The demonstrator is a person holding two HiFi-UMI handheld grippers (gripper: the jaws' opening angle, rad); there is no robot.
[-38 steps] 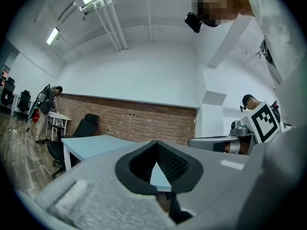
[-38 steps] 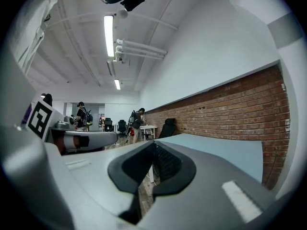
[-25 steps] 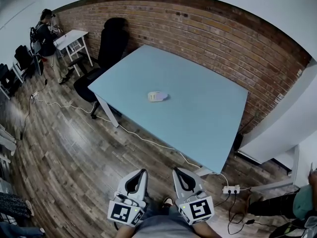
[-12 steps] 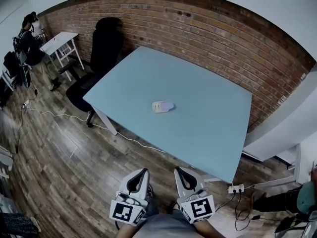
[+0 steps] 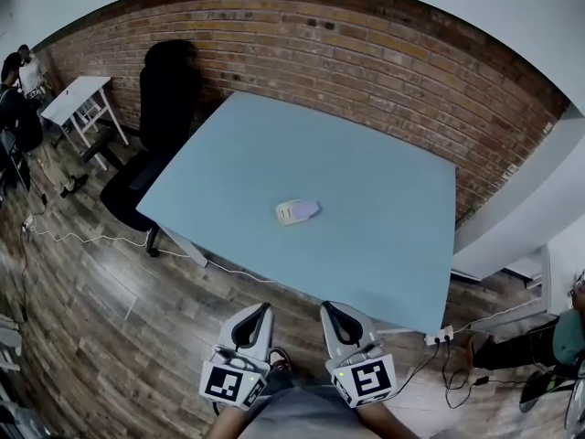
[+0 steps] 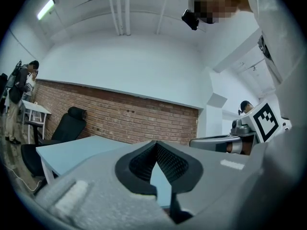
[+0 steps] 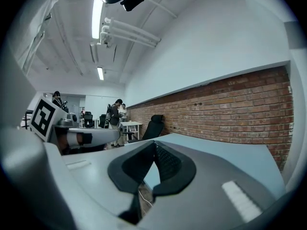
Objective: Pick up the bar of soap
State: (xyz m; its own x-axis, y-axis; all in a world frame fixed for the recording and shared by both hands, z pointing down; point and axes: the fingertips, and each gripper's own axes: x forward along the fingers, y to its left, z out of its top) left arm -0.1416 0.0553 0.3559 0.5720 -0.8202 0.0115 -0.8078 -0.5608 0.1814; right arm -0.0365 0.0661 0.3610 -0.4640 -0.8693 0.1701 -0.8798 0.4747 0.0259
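Clenched w/ nothing btwn jaws: L gripper (image 5: 259, 311) & R gripper (image 5: 331, 310), side by side off table (image 5: 393, 245) edge; soap bar (image 5: 297, 211) mid-table, untouched.

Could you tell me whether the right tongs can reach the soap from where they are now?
Probably not yet: the right tongs, shut, hang short of the table's near edge, and the soap lies mid-table. Nothing blocks the way.

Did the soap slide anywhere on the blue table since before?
No. The bar of soap lies at the same spot near the middle of the blue table, equally far from its edges. Only the head view has shifted.
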